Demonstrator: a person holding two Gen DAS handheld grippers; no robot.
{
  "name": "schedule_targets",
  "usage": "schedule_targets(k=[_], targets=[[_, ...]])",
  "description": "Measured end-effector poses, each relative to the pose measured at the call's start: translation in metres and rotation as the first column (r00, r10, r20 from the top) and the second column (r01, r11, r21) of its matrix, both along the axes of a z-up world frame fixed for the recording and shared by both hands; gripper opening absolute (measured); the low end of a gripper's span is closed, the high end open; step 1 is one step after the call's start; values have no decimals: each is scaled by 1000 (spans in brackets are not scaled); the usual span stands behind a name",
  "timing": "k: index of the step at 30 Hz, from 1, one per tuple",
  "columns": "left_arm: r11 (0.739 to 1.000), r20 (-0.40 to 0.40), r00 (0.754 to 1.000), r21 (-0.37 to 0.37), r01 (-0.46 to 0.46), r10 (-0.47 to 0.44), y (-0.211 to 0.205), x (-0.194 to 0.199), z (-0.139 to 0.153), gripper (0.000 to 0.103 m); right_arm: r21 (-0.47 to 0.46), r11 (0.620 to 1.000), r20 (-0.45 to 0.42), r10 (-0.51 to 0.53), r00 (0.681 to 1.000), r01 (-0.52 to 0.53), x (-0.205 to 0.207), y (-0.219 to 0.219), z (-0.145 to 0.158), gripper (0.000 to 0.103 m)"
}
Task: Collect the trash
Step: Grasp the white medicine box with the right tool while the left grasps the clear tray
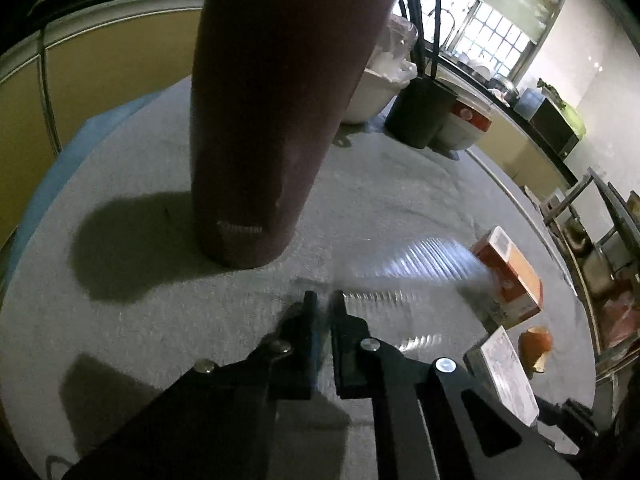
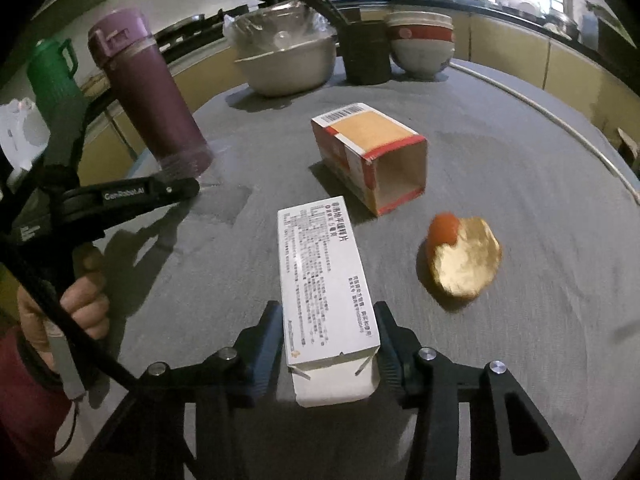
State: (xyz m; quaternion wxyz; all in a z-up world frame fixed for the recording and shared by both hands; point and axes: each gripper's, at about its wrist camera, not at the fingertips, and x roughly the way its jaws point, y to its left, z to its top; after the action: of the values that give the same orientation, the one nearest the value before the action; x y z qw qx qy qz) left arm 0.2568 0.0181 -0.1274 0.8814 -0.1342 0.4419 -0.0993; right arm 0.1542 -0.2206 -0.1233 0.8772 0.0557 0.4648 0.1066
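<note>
My right gripper (image 2: pixel 329 320) is shut on a white printed carton (image 2: pixel 326 280), held above the grey table. Beyond it lie an open red and orange box (image 2: pixel 372 156) and an orange peel (image 2: pixel 464 256). My left gripper (image 1: pixel 324 300) is shut on the rim of a clear ribbed plastic cup (image 1: pixel 412 276), which is blurred. In the left wrist view the red box (image 1: pixel 512 272), the white carton (image 1: pixel 508 376) and the peel (image 1: pixel 534 344) are at the right. The left gripper also shows in the right wrist view (image 2: pixel 192 188), beside the flask.
A tall maroon flask (image 1: pixel 272 120) (image 2: pixel 152 96) stands just beyond the left gripper. At the table's far side are a metal basin (image 2: pixel 288 60), a black utensil holder (image 2: pixel 366 56) and stacked bowls (image 2: pixel 420 44). A green bottle (image 2: pixel 54 76) stands at the left.
</note>
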Motion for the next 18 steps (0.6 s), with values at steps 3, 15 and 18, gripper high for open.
schedule_targets(k=[3,15,18], targets=[[1000,6,1000,13,18,-18,-4,-11,5,4,28,999,-1,-18,1000,18,-20,-7,3,45],[943,108,967,269,196,-231,-51,-118,14,4,52,993,-18,-102,995,102,-112,-41,10,45],[918,108,950,310,248,-293,-64,-143,7,4,82,986,-25,-142,990,144,-123,-50,6,45]])
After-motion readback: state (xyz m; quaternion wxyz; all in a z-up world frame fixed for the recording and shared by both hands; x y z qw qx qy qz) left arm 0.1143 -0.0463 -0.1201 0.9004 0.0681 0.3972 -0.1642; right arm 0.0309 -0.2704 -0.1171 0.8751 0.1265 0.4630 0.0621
